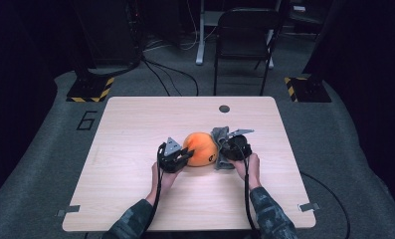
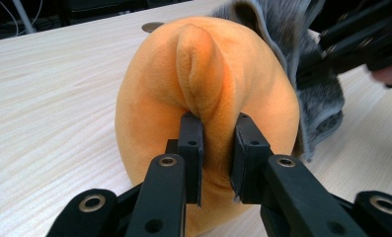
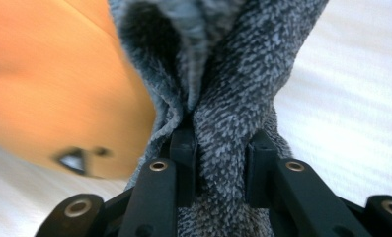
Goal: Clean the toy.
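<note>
An orange cushion (image 1: pixel 200 149) lay mid-surface (image 1: pixel 135 124), its grey cover (image 1: pixel 220 135) bunched at the right end. The left claw (image 2: pixel 214 148) was clamped on a fold of the cushion; the right claw (image 3: pixel 222 163) was clamped on the cover's grey pile.

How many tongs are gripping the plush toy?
2: the left tongs pinch a fold of the orange plush; the right tongs pinch its grey fabric part.
</note>
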A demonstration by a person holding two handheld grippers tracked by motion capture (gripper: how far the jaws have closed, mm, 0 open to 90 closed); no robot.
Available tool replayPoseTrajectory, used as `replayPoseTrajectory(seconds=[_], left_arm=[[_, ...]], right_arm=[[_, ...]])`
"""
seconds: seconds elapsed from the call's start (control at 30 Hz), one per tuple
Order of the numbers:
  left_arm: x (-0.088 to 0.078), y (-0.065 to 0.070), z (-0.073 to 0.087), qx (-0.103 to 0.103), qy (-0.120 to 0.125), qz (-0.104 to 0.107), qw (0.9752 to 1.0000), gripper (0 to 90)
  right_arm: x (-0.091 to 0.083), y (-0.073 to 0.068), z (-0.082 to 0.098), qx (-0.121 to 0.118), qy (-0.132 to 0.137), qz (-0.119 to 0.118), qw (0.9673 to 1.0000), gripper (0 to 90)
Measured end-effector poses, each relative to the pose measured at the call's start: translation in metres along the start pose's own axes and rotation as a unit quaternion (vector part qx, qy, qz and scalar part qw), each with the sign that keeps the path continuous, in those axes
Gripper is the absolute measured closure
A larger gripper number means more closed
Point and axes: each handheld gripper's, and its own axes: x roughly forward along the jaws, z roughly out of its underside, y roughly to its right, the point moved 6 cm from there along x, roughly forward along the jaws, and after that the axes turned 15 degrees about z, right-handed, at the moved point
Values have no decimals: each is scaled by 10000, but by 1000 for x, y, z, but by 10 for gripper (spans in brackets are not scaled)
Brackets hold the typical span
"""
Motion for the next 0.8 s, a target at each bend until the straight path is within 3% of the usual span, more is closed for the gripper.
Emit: replayPoseTrajectory(seconds=[0.17, 0.3, 0.43, 0.57, 0.63, 0.8], left_arm=[[-1, 0, 0, -6, 14, 37, 10000, 766], [-1, -1, 0, 40, 35, 28, 10000, 764], [0, 2, -1, 123, 12, 50, 9999, 762], [1, 5, -2, 191, 54, 17, 9998, 760], [2, 7, -3, 258, 50, 19, 9997, 760], [2, 10, -3, 356, -45, 2, 9994, 761]], right_arm=[[9, 3, 6, -6, -277, 19, 9996, 715], [-7, 6, -7, 70, -40, 46, 10000, 722], [-36, 6, -27, 65, 458, -129, 9988, 723], [-59, -13, -43, 75, 807, -385, 9960, 723], [-63, -28, -46, -103, 872, -480, 9950, 721], [-62, -59, -49, -435, 1008, -415, 9931, 710]])
